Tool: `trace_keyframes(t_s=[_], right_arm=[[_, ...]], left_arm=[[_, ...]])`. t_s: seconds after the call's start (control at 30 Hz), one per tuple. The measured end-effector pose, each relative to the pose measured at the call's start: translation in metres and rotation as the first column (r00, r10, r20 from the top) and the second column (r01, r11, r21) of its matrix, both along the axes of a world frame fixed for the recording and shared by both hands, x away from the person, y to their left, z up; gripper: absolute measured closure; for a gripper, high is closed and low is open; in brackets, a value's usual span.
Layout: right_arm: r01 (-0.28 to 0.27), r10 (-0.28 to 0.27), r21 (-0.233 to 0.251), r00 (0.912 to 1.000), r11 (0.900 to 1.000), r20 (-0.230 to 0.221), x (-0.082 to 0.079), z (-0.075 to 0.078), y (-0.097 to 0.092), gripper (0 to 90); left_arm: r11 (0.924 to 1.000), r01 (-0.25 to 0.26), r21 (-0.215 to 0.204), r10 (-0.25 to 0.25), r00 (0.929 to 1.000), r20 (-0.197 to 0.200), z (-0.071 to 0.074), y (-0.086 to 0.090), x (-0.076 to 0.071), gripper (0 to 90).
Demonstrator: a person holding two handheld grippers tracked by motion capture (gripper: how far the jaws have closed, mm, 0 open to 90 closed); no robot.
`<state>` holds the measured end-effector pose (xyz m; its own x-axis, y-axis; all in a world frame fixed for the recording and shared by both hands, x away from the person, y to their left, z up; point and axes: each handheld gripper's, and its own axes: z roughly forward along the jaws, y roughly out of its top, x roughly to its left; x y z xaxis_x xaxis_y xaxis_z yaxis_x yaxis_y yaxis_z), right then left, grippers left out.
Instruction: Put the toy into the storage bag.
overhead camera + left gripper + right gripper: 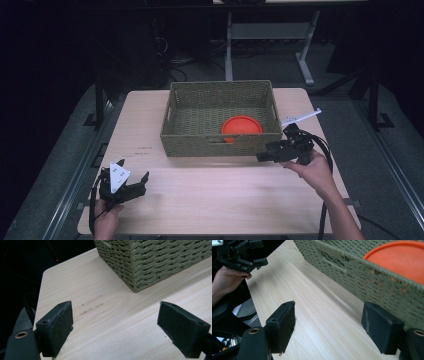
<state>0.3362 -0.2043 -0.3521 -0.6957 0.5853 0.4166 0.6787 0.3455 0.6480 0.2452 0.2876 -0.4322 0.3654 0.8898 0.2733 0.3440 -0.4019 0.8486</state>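
A woven olive-green basket stands upright just ahead of my right jaws and well beyond my left ones, its front wall facing me. Inside it, an orange round plate lies flat against that front wall, just past my right jaws.

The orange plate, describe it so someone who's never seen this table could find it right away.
Start at the wooden table and find the green woven basket at its far side. Inside, against the near wall toward the right, lies the orange plate. It is round, flat and bright, the basket's sole content.
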Motion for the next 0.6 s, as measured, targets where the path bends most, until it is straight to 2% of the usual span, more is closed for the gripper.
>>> trace_keyframes(t_s=[0.17, 0.3, 0.4, 0.6], right_arm=[[0.005, -0.005, 0.013, 1.0000, 0.9999, -0.005, -0.006, -0.007, -0.007, 26.6], [0.005, -0.005, 0.004, 1.0000, 1.0000, -0.001, -0.010, -0.011, -0.009, 26.6], [0.010, -0.010, 0.020, 0.9999, 0.9998, -0.007, -0.013, -0.016, -0.011, 26.6], [0.014, -0.014, 0.005, 0.9996, 0.9999, -0.023, -0.017, -0.030, -0.014, 26.4]], left_arm=[[1.0000, -0.002, -0.001, 0.002, 1.0000, -0.002, 0.000, 0.000, 0.000, 12.7], [1.0000, -0.004, 0.006, 0.004, 1.0000, -0.003, 0.000, 0.001, 0.000, 12.7], [0.9999, -0.004, 0.010, 0.004, 1.0000, -0.002, 0.001, 0.002, -0.001, 12.7], [1.0000, -0.002, 0.009, 0.002, 1.0000, 0.000, 0.001, 0.002, -0.001, 12.7]])
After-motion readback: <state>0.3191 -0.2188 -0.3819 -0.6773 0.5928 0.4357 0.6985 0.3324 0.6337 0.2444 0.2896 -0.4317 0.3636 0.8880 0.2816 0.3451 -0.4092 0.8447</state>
